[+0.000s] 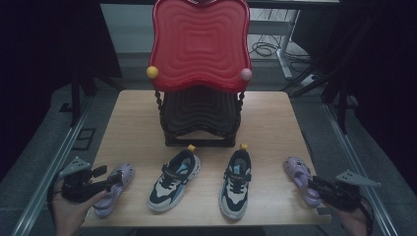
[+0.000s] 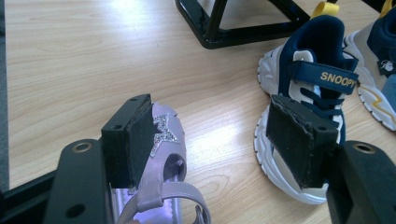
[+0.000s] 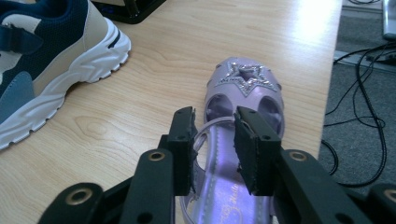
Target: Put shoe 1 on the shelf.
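High view: four shoes lie in a row on the wooden counter (image 1: 137,123) in front of a black rack (image 1: 199,120) that carries a red wavy tray (image 1: 199,42). Taking that rack as the landmark, the left purple sandal (image 1: 114,189) lies well out to its front left, near the counter's edge, and the right purple sandal (image 1: 302,179) lies well out to its front right, also near the edge. Between them, just in front of the rack, lie two navy and cream sneakers, the left sneaker (image 1: 174,179) angled and the right sneaker (image 1: 236,183) nearly straight.

The left tongs (image 1: 105,179) are at the left purple sandal (image 2: 163,158). In the left gripper view their jaws stand wide apart, one pad against the sandal's starred toe side, the other beside the left sneaker (image 2: 308,93), which bears the word SNOOPY; nothing is clamped.

The right tongs (image 1: 317,184) reach over the heel end of the right purple sandal (image 3: 243,88). In the right gripper view the jaws stand partly apart above its insole and strap, without pressing on it.
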